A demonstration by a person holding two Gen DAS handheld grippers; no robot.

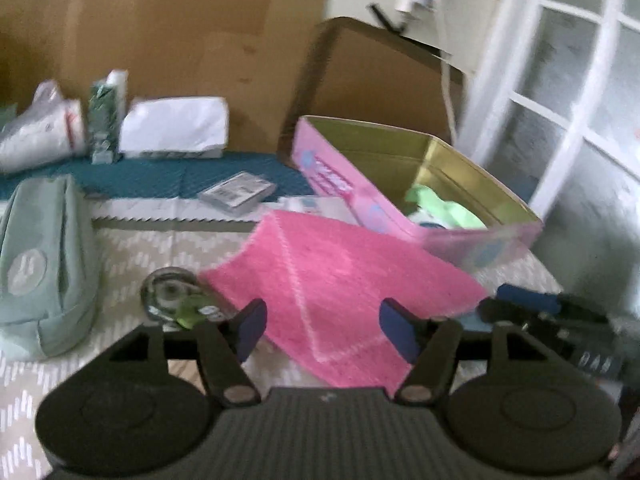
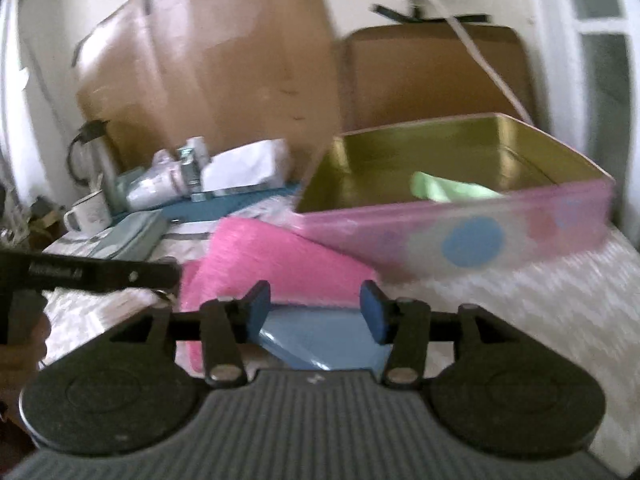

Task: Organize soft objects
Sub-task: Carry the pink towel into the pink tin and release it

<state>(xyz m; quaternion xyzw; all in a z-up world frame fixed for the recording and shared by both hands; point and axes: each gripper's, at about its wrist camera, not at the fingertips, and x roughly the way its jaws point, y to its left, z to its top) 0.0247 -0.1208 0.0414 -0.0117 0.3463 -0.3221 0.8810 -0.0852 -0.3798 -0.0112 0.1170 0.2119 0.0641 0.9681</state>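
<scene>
Tape roll (image 1: 170,294) only in left view; mug (image 2: 89,210) only in right.

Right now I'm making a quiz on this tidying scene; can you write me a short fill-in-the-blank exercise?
1. The green cloth lies inside the pink ____.
2. The towel spread in front of the left hand-held gripper is ____.
3. Both hand-held grippers, including the right, have their jaws ____.

Missing words: tin; pink; open
</scene>
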